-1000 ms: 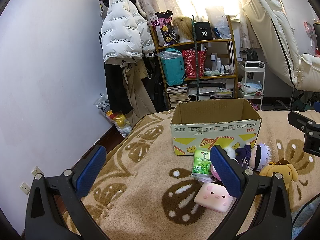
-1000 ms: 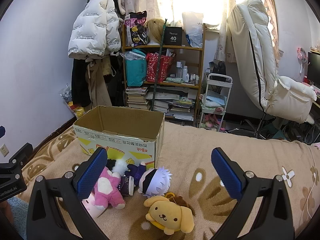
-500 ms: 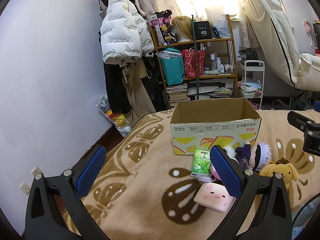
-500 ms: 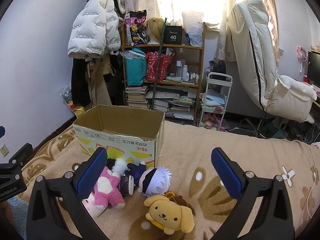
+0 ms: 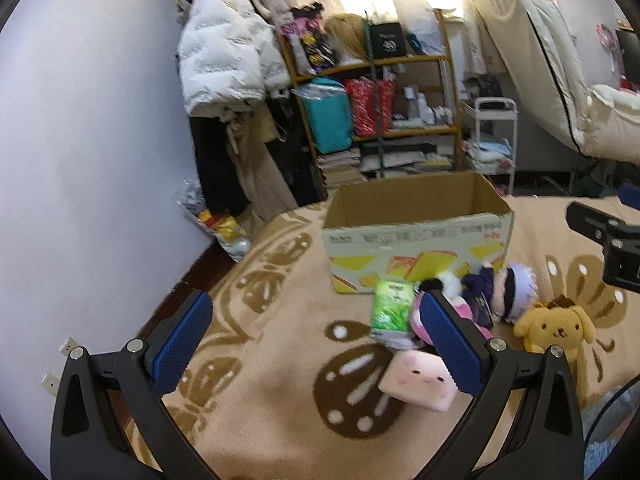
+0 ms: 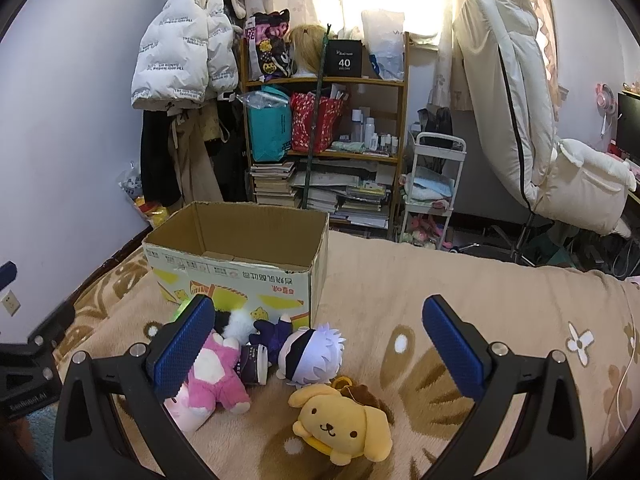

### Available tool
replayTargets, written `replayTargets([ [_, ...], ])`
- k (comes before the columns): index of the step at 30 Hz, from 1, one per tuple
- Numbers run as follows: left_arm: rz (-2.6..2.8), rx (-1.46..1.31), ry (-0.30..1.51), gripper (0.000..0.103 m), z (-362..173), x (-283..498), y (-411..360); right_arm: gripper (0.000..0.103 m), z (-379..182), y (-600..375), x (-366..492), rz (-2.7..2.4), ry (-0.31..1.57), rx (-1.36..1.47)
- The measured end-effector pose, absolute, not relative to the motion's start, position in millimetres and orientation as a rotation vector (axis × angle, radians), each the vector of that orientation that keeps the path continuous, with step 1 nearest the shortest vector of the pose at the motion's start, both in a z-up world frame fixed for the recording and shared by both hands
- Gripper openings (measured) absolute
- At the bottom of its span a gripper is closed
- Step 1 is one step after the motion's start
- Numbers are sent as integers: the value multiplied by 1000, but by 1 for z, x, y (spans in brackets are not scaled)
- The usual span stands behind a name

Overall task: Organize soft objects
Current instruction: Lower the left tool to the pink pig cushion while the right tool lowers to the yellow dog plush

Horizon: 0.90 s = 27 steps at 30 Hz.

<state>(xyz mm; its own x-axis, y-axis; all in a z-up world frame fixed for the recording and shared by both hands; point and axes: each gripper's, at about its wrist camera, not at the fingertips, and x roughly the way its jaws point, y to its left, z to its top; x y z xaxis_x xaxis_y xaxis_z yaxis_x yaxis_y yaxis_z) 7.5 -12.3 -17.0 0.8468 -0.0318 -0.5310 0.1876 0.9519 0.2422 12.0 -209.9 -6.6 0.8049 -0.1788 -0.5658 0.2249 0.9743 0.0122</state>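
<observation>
An open cardboard box (image 5: 416, 236) (image 6: 240, 264) stands on the beige patterned blanket. In front of it lie a green tissue pack (image 5: 392, 308), a pink square pig cushion (image 5: 416, 380), a pink plush (image 6: 214, 376), a purple-haired doll (image 6: 308, 348) (image 5: 508, 292) and a yellow dog plush (image 6: 340, 424) (image 5: 554, 324). My left gripper (image 5: 316, 340) is open and empty, above the blanket left of the toys. My right gripper (image 6: 320, 348) is open and empty, above the doll and dog plush.
A shelf (image 6: 324, 128) full of books and bags stands behind the bed, with hanging coats (image 6: 184, 60) to its left and a white chair (image 6: 532, 128) to its right. The white wall (image 5: 80, 160) is on the left. A small cart (image 6: 432, 184) stands by the shelf.
The left wrist view has shifted and tilted slightly, with some blur, so the left gripper is moving. The right gripper and all toys stay as they were.
</observation>
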Motion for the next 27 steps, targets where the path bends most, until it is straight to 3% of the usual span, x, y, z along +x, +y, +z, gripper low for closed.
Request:
replayTargets([
  [16,-234,416,734,102,-50,27,-43,103,-53,-233,43,-179,867,231],
  [27,-268,486,963,102,-97,54,-59,103,-99,-245,60,-189,1089,307],
])
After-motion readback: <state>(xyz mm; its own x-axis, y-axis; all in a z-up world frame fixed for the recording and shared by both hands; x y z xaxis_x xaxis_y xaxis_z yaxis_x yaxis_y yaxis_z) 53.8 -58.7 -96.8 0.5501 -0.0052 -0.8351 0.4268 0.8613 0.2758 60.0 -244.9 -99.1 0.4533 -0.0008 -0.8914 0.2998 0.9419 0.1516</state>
